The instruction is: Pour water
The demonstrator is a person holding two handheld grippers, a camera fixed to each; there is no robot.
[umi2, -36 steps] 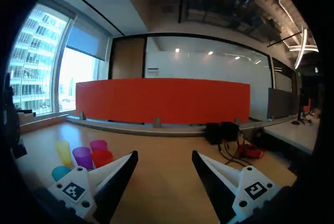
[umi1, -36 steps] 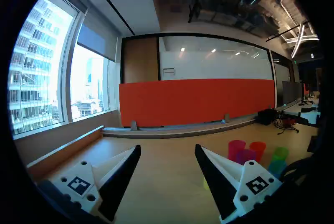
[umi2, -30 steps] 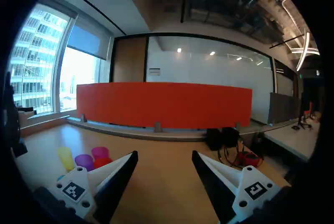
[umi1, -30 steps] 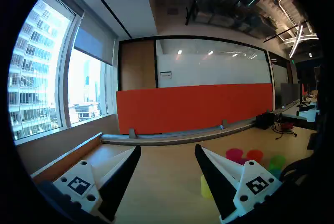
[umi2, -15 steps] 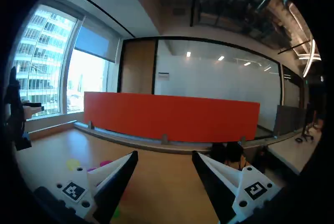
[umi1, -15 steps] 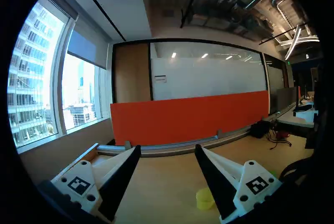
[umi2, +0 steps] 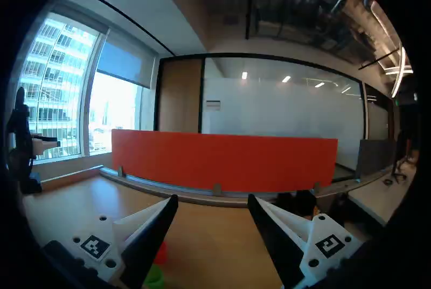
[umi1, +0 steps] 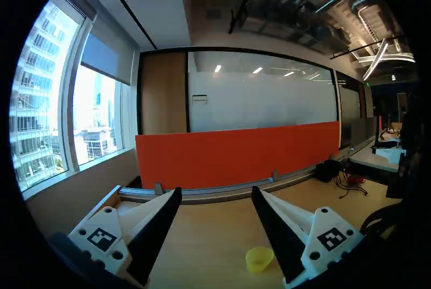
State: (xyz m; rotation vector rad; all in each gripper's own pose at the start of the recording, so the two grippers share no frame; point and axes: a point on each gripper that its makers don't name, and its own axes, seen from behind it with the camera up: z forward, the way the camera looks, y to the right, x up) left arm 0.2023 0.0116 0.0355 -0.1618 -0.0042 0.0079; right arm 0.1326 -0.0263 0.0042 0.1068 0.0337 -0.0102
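Left gripper, spread and empty: I log the yellow cup upright, low, just beside its right-hand finger.

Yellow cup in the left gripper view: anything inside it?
The yellow cup stands open on the wooden table; only its yellow inner wall shows. Its near wall covers the bottom, so water cannot be ruled out.

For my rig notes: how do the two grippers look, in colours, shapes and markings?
The left gripper and right gripper look alike: white wedge-shaped fingers tapering to points, black inner faces, small round holes, one square black-and-white marker per finger.
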